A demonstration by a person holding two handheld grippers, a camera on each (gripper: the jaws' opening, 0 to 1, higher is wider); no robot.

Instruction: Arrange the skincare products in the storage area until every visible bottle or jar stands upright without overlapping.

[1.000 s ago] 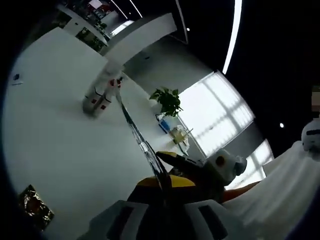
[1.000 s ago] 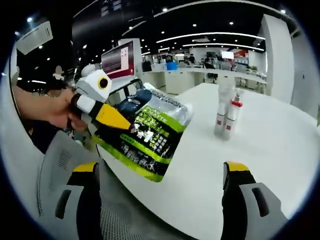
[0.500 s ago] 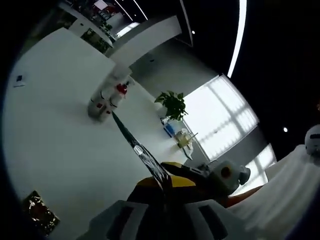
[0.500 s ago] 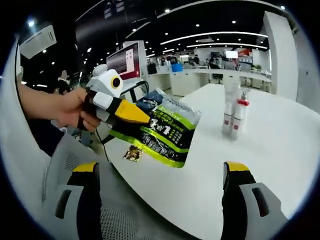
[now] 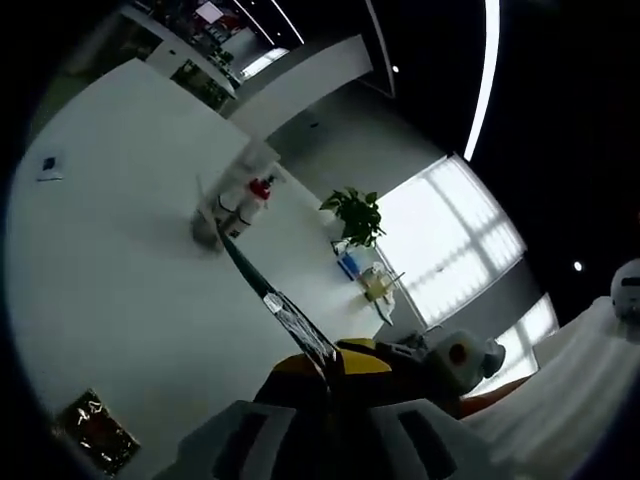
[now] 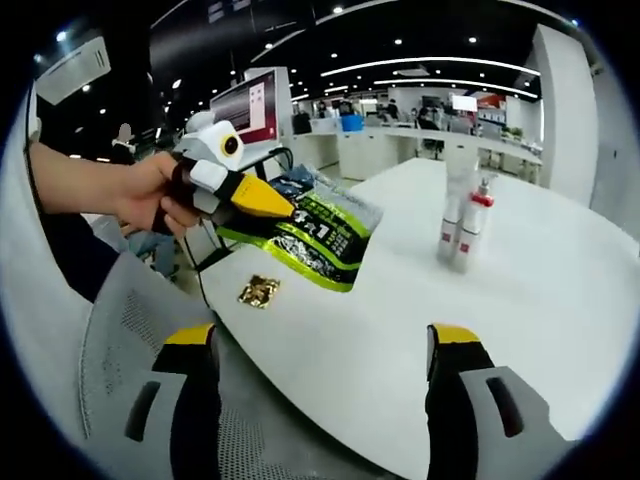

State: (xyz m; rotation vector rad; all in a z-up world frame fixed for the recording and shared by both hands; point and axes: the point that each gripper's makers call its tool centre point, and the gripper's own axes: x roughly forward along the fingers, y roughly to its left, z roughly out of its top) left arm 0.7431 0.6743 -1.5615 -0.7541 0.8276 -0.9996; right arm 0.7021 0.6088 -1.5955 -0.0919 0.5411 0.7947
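Observation:
Two white skincare bottles [image 6: 460, 225], one with a red pump cap, stand upright close together on the white table [image 6: 560, 300]; in the left gripper view the bottles [image 5: 240, 205] are far ahead. My left gripper [image 6: 262, 200], held by a hand, is shut on a green and clear plastic bag [image 6: 315, 235] above the table's near corner. In its own view the left gripper [image 5: 325, 365] shows the bag [image 5: 285, 320] edge-on between its yellow tips. My right gripper [image 6: 320, 340] stands open with nothing in it, low over the table edge.
A small gold sachet [image 6: 258, 290] lies flat on the table under the bag, seen also as the sachet [image 5: 95, 435] at lower left. A grey mesh chair [image 6: 110, 330] stands by the table edge. A potted plant [image 5: 355, 212] sits at the table's far end.
The left gripper has carried the bag up and leftward off the table corner, and the gold sachet beneath it has come into sight. The right gripper stays open.

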